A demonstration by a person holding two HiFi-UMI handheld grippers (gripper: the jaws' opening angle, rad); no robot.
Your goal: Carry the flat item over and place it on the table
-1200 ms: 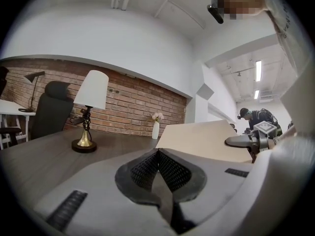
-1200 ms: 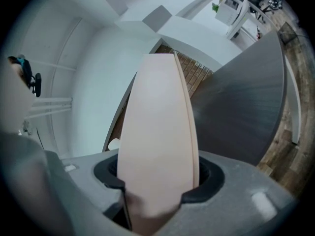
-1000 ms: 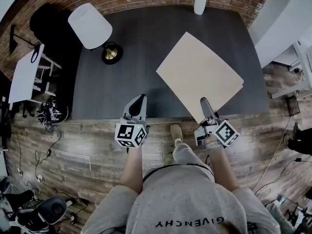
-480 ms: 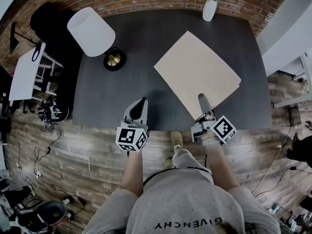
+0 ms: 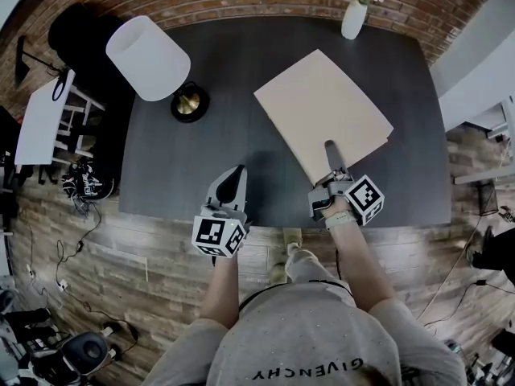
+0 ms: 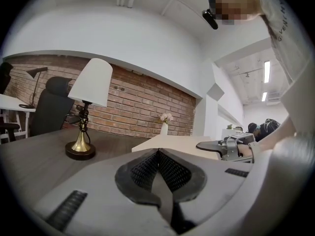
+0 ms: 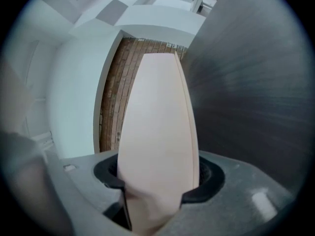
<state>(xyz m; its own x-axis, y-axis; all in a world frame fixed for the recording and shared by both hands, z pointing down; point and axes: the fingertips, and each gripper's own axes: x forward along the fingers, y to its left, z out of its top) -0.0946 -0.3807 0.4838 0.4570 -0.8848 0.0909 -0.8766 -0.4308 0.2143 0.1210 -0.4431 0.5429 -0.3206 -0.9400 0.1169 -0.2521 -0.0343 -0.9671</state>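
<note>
Beige board (image 5: pixel 320 107) clamped in level right gripper (image 5: pixel 331 154), over table (image 5: pixel 201 155)

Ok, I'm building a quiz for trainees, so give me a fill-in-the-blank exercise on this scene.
1. The sheet is clamped in the ___ gripper.
2. The left gripper's jaws are ___, with nothing between them.
3. The lamp has a ___ shade.
4. The vase holds ___ flowers.
Missing words: right; shut; white; pink.
</note>
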